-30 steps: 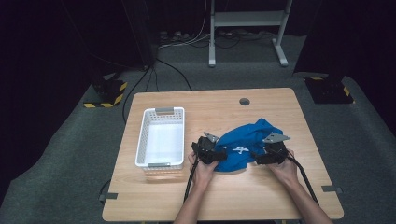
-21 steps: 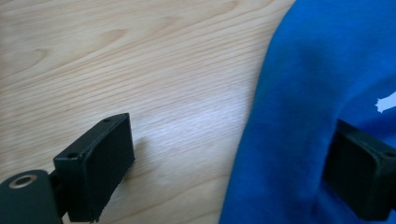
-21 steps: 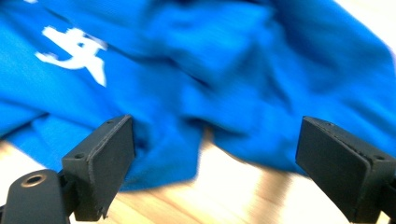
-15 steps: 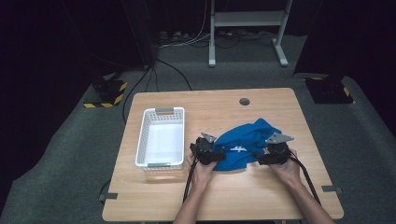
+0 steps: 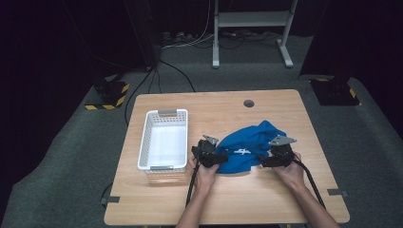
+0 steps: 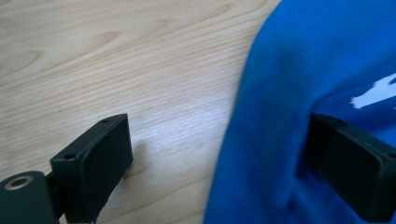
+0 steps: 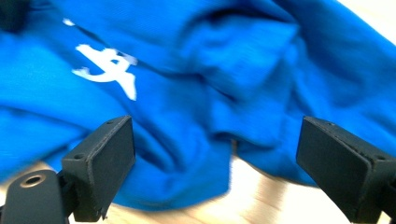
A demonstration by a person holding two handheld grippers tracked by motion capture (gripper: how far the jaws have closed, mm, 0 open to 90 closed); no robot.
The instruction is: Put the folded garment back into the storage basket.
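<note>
Against the frame from a second ago, we find little change: the crumpled blue fabric garment with a white printed mark lies in the same spot, and both grippers sit at its two sides much as before, the right one perhaps a touch nearer the cloth.

We see the garment bunched on the pale wooden tabletop, right of centre, just beside the white perforated plastic basket but not touching it. Its cloth is soft and matte, heaped in rounded folds, with a peak at its far end. The white mark sits on its near-left part.

We hold the left gripper at the garment's left edge. In the left gripper view its blocky black jaws stand wide apart, one over bare wood grain, the other pressed into a fold of the blue cloth, which drapes between them.

The right gripper sits at the garment's right edge. In the right gripper view its jaws are also spread wide, with the rumpled blue hem lying between and beyond them and a strip of wood showing beneath. Neither pair is closed on the fabric.
</note>
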